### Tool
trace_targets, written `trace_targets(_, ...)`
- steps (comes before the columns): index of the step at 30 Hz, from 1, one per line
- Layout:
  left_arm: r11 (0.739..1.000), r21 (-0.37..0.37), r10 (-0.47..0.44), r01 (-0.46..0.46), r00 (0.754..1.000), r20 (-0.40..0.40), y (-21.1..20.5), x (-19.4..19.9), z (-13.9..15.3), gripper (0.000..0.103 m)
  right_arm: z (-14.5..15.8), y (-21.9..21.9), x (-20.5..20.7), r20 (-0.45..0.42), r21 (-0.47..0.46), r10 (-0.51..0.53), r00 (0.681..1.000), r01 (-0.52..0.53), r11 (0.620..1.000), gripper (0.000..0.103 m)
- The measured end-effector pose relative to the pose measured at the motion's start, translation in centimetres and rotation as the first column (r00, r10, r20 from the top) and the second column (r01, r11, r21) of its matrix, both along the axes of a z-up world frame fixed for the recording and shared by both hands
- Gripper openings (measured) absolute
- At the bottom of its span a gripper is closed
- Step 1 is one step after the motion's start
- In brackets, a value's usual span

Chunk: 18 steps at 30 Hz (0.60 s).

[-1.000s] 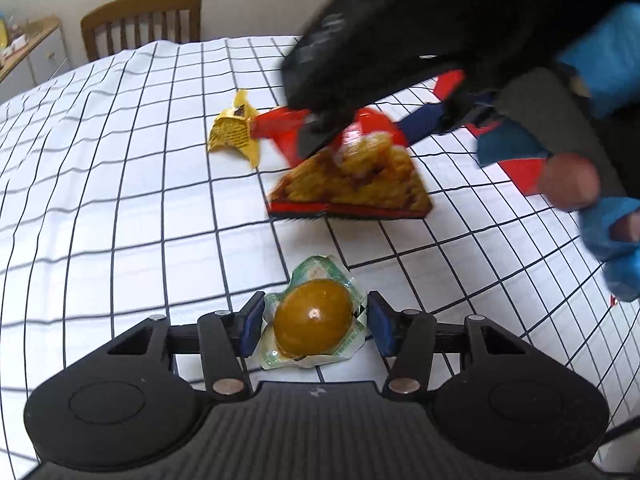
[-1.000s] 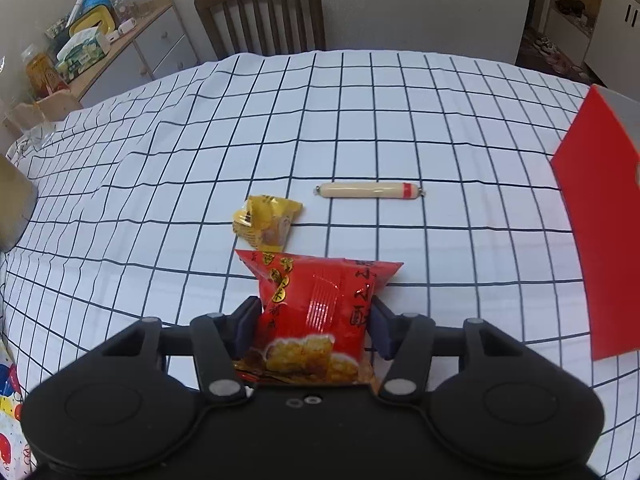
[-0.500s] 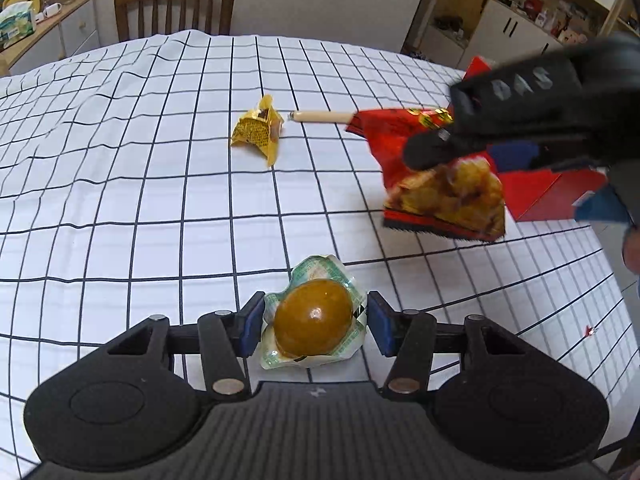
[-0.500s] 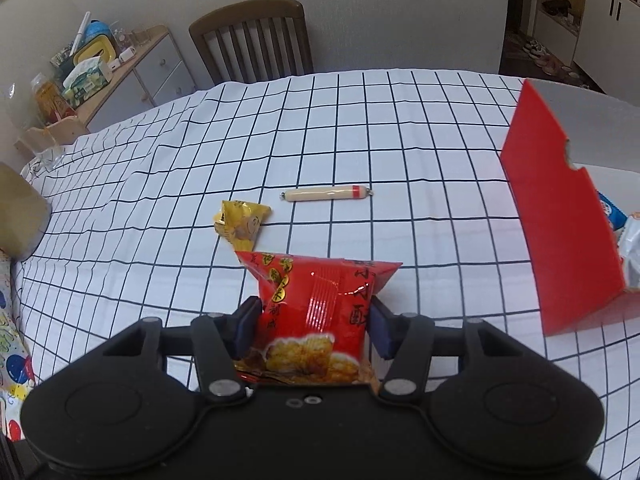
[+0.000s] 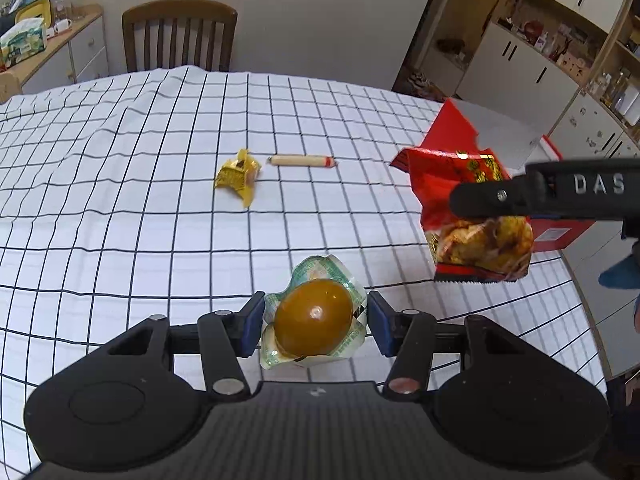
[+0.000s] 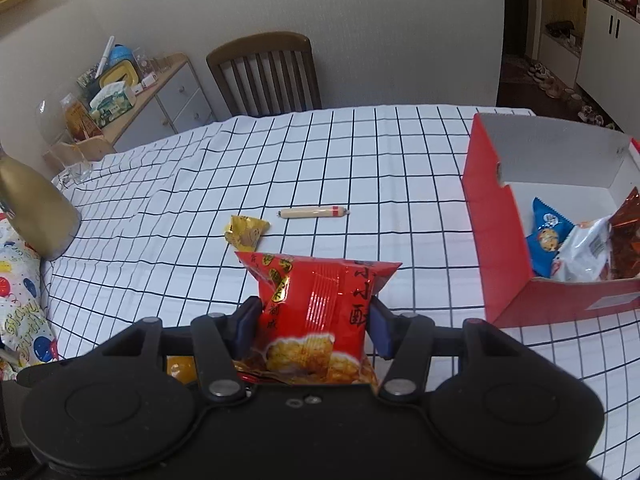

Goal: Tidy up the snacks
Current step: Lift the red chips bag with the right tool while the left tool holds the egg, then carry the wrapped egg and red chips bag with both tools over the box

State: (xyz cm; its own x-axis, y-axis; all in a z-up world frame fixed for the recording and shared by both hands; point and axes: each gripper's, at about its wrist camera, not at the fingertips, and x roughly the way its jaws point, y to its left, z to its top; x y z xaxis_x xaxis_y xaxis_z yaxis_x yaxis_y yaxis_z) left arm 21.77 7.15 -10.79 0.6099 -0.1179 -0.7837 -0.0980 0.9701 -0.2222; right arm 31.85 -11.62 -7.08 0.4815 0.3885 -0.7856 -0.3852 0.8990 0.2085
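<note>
Since a second ago both views have pulled up and back from the surface (image 5: 120,168): more of the room shows, and the red box (image 6: 496,240), then only a red edge at the right of the right wrist view, now stands open with its white inside and several packets visible. The right gripper (image 6: 312,328), which crossed the top of the left wrist view, has shifted to that view's right side, beside the box.

The surface wears a white cloth with a black grid. A wooden chair (image 6: 266,74) stands at its far side before a pale wall, a cluttered sideboard (image 6: 160,92) at the left, and cupboards (image 5: 532,40) at the right.

The right gripper's fingers (image 6: 246,326) clamp the red snack bag (image 6: 316,312), lifted clear of the cloth. The left gripper (image 5: 316,328) has its fingers (image 5: 252,326) closed on the wrapped brown egg (image 5: 314,324), also raised. The yellow packet (image 5: 238,176) and the sausage stick (image 5: 302,161) lie just apart on the cloth, mid-surface, as before.
</note>
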Motion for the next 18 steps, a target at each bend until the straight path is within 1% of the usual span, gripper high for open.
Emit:
trace_targets(10,1.0,0.005,0.007,-0.007,0.999,0.033,-3.8,0.9,3.5,0.053,2.0,-4.8,-0.7,0.043,0.027,0.005,0.999,-0.006,1.0,0.055)
trace_targets(18,1.0,0.013,-0.003,0.003,0.998,0.059,-7.6,2.7,5.7,0.053,2.9,-9.4,-0.4,0.076,0.042,-0.01,0.997,0.007,0.999,0.055)
